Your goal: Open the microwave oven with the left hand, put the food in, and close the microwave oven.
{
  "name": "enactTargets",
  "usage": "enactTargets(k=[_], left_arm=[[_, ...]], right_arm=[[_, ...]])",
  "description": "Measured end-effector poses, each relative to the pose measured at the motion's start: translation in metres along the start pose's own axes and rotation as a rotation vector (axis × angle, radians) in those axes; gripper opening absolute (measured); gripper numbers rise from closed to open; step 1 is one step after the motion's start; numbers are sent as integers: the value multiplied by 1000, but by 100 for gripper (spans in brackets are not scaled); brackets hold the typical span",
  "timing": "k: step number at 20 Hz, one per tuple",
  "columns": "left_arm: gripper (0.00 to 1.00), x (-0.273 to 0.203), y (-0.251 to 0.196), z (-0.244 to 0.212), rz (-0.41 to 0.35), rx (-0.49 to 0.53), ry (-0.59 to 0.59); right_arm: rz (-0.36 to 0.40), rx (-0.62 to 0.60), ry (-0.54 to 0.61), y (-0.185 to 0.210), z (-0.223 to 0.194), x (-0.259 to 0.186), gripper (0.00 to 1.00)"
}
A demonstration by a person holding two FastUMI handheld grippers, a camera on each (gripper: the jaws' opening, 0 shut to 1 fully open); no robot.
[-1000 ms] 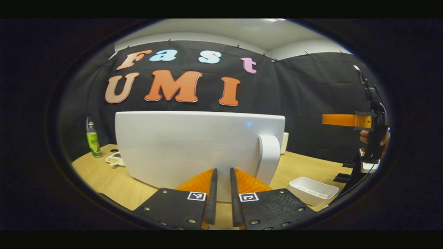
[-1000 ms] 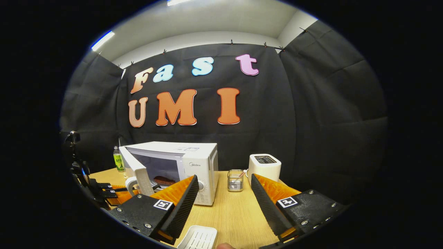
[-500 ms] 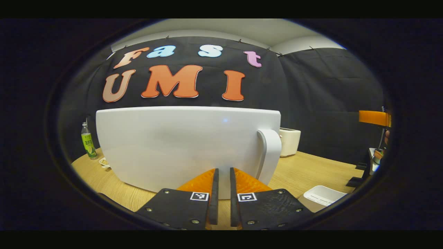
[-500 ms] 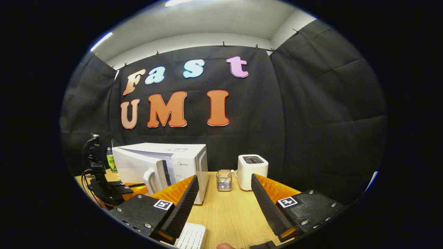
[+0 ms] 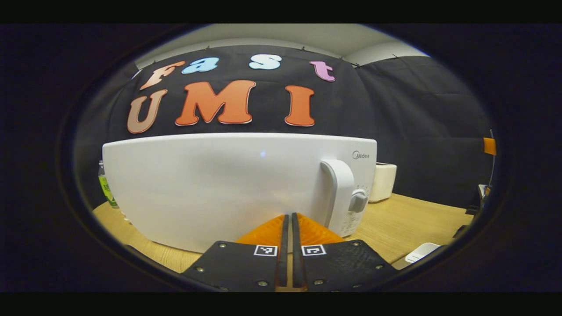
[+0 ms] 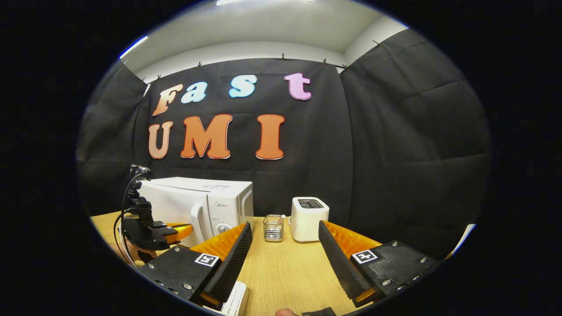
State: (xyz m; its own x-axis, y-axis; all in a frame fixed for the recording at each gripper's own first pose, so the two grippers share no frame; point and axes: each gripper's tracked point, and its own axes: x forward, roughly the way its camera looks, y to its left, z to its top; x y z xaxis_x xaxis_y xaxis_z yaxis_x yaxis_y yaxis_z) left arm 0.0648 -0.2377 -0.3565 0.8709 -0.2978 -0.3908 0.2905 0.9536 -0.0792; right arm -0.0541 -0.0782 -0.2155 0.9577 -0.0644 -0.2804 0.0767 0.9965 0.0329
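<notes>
Black cloth walls back a wooden bench (image 6: 285,272) where the white microwave oven (image 5: 228,188) stands with its door shut. Left tongs (image 5: 287,224), pressed together on nothing, sit with their tips at the door's lower edge, beside the handle (image 5: 340,193). Right tongs (image 6: 285,239) are spread wide above the bench, near a toaster (image 6: 308,213) and a glass jar (image 6: 273,228).

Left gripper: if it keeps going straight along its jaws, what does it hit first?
The microwave door. The left gripper, jaws nearly together, points at the door's lower front, left of the door handle. In the right gripper view its tips look at or almost on the door; whether they touch is unclear.
</notes>
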Motion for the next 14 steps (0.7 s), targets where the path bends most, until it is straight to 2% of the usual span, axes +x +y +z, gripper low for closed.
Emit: enactTargets(k=[1,2,5,6,7,8,9,11,12,13,14], left_arm=[[0,4,-2,1,-6,8,0],[5,6,-3,2,-9,13,-2],[5,9,-10,1,-25,42,-1],[0,12,-2,0,8,71,10],[0,14,-7,-5,-7,58,11],[5,14,-8,-2,-4,71,-2],[0,13,-8,-4,0,76,11],[4,13,-5,-2,16,85,6],[19,8,1,3,42,93,-1],[0,3,4,10,52,90,-17],[5,-3,6,20,49,79,-32]], right_arm=[[-1,0,0,0,0,1,94],[1,4,3,2,0,2,94],[19,20,10,10,-1,2,94],[23,22,12,13,-1,1,94],[23,21,15,13,-1,0,94],[24,18,15,14,-1,-2,94],[26,11,17,15,-2,-4,94],[25,-4,19,15,0,-7,94],[23,-11,17,15,2,-8,94],[22,-16,11,15,7,-10,94],[21,-17,4,15,12,-10,94]])
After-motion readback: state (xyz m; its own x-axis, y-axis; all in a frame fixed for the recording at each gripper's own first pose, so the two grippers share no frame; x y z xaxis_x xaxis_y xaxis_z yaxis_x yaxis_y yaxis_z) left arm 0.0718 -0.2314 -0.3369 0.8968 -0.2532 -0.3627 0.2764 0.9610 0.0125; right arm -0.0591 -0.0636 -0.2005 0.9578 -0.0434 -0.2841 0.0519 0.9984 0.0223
